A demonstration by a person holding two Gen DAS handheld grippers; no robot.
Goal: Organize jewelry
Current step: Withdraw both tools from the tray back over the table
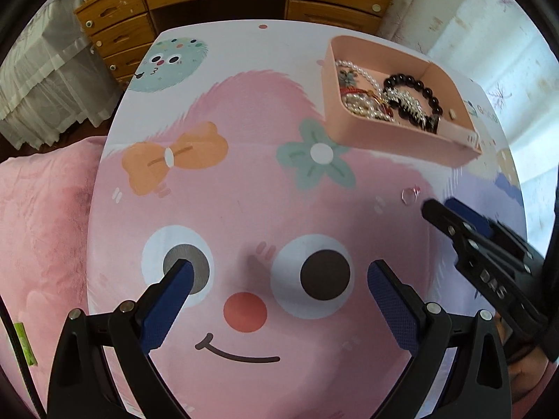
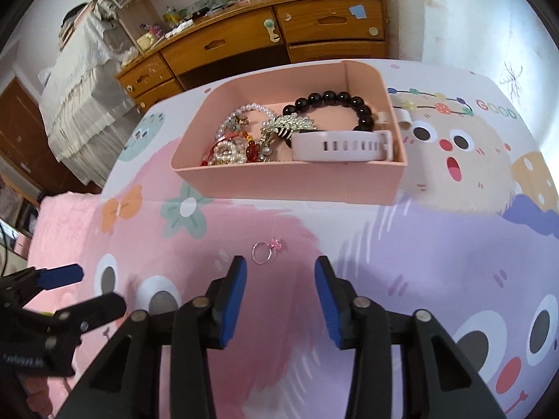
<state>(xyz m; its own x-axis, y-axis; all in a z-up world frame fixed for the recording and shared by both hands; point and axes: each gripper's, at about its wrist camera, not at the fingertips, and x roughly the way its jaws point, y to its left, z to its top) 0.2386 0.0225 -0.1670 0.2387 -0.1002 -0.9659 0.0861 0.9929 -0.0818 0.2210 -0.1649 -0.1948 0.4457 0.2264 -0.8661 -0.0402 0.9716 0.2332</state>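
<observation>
Lying on the cartoon-print table (image 2: pixel 419 244), in front of the pink tray (image 2: pixel 290 181) already holding bracelets and a watch strap: one small ring (image 2: pixel 262 252) with pink stone. Judging it light, rigid, thin, prone to sliding; pinching across the band advised. Hovering just short of it: right gripper (image 2: pixel 280 269), partly open, empty. Standing wide and empty: left gripper (image 1: pixel 279 272).

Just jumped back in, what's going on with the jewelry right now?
Most pieces already sit in the pink tray. One small ring with a pink stone lies loose on the table in front of it. The right gripper hovers just short of the ring, jaws open and empty. The left gripper is open over bare table.
</observation>
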